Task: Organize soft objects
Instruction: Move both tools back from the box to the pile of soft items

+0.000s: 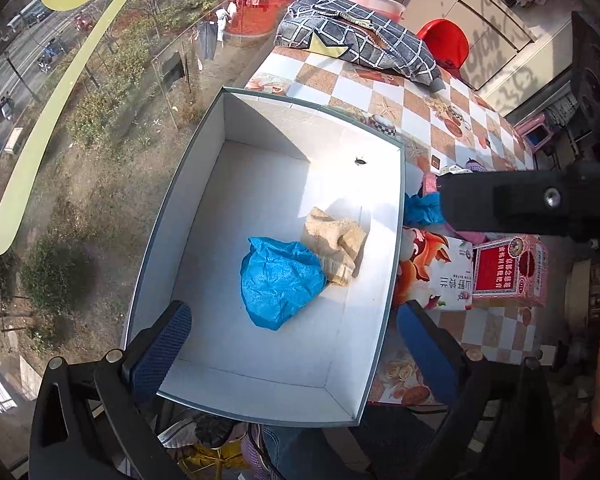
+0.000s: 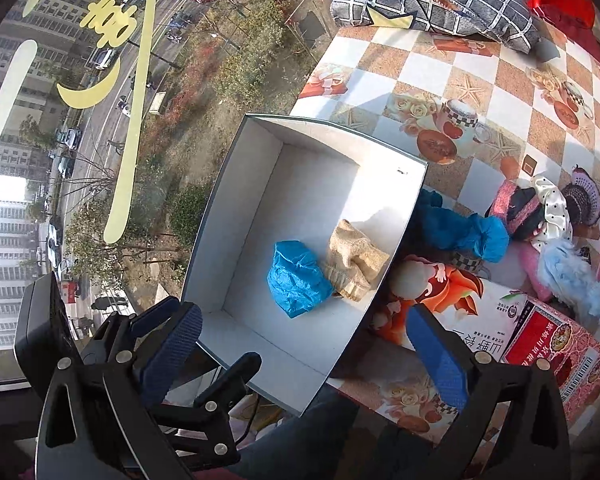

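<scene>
Two soft things are already lying in the box (image 1: 396, 216): a crumpled blue cover (image 1: 278, 280) and a beige sock (image 1: 336, 246), touching each other near the box's right wall, with most of the white floor around them bare; so the sorting is looking begun but, as I judge it, well short of done. Several more are waiting outside on the table (image 2: 432, 68): a second blue cover (image 2: 460, 232) is lying just beside the box's right wall, and beyond it a heap is sitting, with a pink and dark knit piece (image 2: 516, 210), a white dotted cloth (image 2: 552, 216), a purple crochet piece (image 2: 586, 200) and a pale blue fluffy piece (image 2: 580, 280); a printed carton (image 2: 492, 320) is standing between that heap and the near edge, and a checked cushion (image 2: 440, 0) is resting at the far end, well apart. Both tongs are standing apart and holding nothing: the left tongs (image 1: 292, 336) are hanging over the box's near end; the right tongs (image 2: 308, 344) are straddling the box's near right corner. Next, probably, the blue cover beside the box is the handiest to fetch.
</scene>
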`<state>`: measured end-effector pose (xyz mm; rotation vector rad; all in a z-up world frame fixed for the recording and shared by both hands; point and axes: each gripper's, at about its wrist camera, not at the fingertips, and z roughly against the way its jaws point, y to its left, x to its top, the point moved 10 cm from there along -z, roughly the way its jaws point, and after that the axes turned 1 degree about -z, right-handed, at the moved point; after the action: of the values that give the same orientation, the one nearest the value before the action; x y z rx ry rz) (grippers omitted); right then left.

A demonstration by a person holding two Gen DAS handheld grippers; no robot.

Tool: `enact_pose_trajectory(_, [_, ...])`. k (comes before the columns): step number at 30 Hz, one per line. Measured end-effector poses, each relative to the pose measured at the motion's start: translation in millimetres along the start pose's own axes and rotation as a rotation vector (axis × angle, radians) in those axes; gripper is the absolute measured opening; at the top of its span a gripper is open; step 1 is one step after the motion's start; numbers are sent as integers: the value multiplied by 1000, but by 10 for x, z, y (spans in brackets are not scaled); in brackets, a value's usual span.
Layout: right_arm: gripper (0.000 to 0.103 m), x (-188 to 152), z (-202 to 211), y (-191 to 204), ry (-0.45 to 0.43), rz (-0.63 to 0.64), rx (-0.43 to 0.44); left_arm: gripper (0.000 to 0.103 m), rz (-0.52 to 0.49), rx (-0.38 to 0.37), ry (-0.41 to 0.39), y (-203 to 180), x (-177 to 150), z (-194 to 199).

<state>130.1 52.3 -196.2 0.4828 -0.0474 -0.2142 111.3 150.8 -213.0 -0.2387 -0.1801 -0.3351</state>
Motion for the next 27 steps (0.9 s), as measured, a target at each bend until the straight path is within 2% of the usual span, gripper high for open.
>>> enact_pose_trajectory(2, [103,-6,144,-94,-24,-64,45,103,-16,-60,10,-127,61,23])
enact_pose_trajectory(5, [103,-2,439,-307,-86,-143,60,103,-58,-130,40,-355,161,35])
enact_pose_trajectory(10, [103,-106,1057,-827,-200,-293,63,103,-172,-143,54,-700,337,72])
enact_pose_trajectory(14, [103,-267,1510,-1478,-271,-436,9,103,-244,-94,62,-890,510,2])
enact_pose_trajectory(17, [103,-382,1632,-2050,-286,-538,-50,103,-279,-56,67,-1034,634,-100])
enact_pose_trajectory(22, [103,-473,1316,-2791,-214,-661,-51,103,-354,49,93,-1298,766,-331])
enact_pose_trajectory(25, [103,-464,1040,-3032,-152,-690,-17,103,-406,114,120,-1467,842,-539])
enact_pose_trajectory(27, [103,-400,879,-3123,-120,-687,6,103,-454,184,134,-1553,915,-712])
